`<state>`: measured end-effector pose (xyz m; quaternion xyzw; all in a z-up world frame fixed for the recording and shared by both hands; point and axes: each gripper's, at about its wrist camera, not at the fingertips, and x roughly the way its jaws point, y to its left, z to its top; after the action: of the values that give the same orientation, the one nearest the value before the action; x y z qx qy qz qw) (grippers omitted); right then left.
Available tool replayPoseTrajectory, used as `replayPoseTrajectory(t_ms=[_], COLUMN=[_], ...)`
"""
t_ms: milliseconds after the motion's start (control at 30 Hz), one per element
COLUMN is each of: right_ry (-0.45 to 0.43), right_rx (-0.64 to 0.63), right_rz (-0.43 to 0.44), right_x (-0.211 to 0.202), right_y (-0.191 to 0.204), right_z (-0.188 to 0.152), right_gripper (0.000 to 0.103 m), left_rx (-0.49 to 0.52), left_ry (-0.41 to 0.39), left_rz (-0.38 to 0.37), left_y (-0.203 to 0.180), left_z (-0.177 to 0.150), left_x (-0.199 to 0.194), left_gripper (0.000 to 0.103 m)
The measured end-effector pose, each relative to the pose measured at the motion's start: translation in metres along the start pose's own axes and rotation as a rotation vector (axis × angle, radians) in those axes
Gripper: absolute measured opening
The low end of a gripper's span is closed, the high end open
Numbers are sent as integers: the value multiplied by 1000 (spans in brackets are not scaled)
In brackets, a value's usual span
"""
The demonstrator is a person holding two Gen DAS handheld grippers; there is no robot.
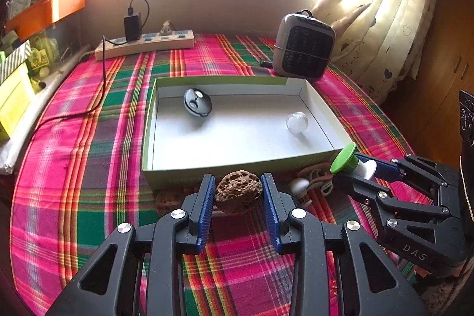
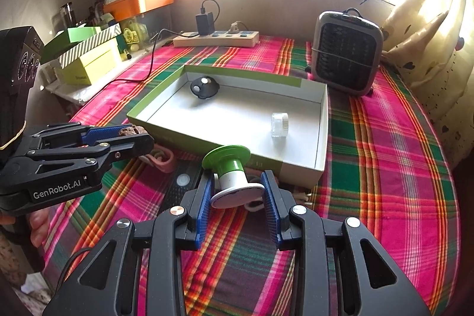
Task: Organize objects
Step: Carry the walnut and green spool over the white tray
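Brown walnut [image 1: 238, 193] clamped in left claw [image 1: 238, 197] | spool [image 2: 234, 179] in right claw [image 2: 240, 196]

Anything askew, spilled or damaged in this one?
Nothing spilled or broken. The clear jar lies on its side in the box. The left gripper holds a walnut and the right gripper a tilted spool, both short of the box.

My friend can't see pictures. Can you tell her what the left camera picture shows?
The left gripper holds a brown walnut just in front of a shallow box on a plaid tablecloth. Inside the box lie a black ball and a small clear jar. The right gripper holds a green-and-white spool.
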<state>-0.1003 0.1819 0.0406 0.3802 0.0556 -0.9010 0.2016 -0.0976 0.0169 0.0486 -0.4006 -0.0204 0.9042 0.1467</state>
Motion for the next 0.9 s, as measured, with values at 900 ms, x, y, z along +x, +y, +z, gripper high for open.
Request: replayPoseTrajectory(t_ms=[900], right_ry=[8], right_rx=[42], right_rz=[-78], right_x=[53], right_y=[-44], right_z=[76], right_gripper=[34], left_rx=[-8], left_ry=[1], left_rz=[40], left_y=[24], left_z=[49], left_x=[43], left_gripper=[30])
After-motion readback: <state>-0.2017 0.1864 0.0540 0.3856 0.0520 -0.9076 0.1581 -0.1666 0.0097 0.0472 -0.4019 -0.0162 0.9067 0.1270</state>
